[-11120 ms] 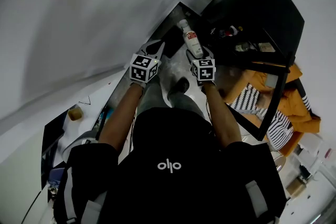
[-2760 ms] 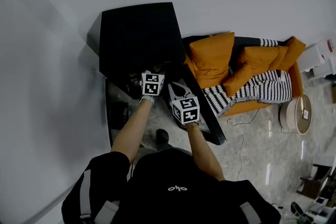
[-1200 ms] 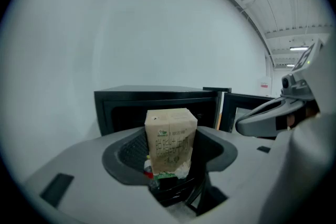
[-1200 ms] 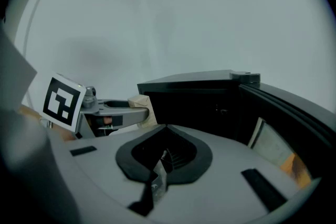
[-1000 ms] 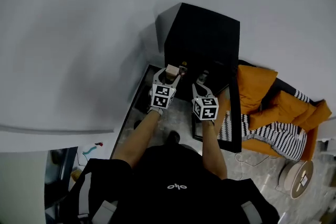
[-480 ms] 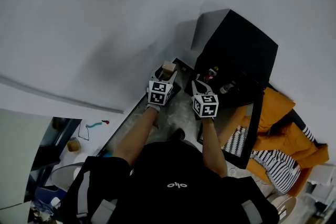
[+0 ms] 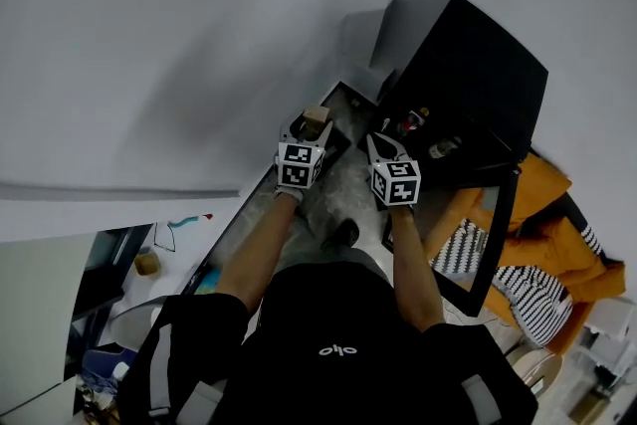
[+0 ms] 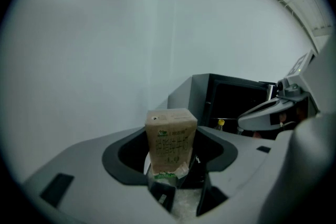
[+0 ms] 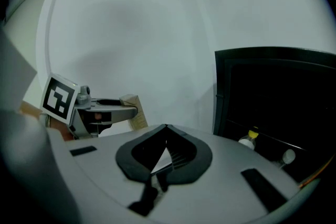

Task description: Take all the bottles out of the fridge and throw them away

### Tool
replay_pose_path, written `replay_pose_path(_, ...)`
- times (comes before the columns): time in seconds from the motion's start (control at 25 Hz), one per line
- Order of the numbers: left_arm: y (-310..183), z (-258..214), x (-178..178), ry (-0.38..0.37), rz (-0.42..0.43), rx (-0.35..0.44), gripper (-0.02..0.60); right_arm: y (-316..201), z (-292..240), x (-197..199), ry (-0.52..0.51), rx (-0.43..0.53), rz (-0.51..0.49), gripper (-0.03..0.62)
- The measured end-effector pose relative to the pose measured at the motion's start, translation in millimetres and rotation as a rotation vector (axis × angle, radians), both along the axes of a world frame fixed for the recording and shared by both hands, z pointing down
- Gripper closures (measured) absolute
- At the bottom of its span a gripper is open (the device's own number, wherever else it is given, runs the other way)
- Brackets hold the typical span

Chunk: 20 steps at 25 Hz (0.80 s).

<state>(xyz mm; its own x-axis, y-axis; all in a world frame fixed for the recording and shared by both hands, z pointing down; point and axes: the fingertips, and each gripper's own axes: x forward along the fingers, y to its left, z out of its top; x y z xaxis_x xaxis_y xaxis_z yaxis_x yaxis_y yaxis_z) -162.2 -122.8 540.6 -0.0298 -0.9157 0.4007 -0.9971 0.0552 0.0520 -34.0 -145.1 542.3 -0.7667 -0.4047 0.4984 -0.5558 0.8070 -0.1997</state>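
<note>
Fridge (image 9: 220, 92) open with bottles (image 9: 247, 140) inside, left tongs (image 8: 171, 157) gripping brown carton (image 8: 170, 139), right tongs (image 9: 163, 136) closed, empty.

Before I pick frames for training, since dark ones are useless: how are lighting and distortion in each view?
Head view: strong fisheye bend; the fridge reads as a dark mass. Left gripper view: black round vignette, but the carton is sharp and evenly lit. Right gripper view: same vignette; fridge interior nearly black, the yellow-capped bottle faintly lit.
</note>
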Motion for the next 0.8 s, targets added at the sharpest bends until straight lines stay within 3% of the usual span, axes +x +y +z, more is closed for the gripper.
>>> replay_pose_path(0.8, 18.3, 171.9, -16.7, 0.121, 0.086, -0.245, 0.321, -19.9, 133.2, -16.7, 0.129, -0.144, 0.049, 0.585)
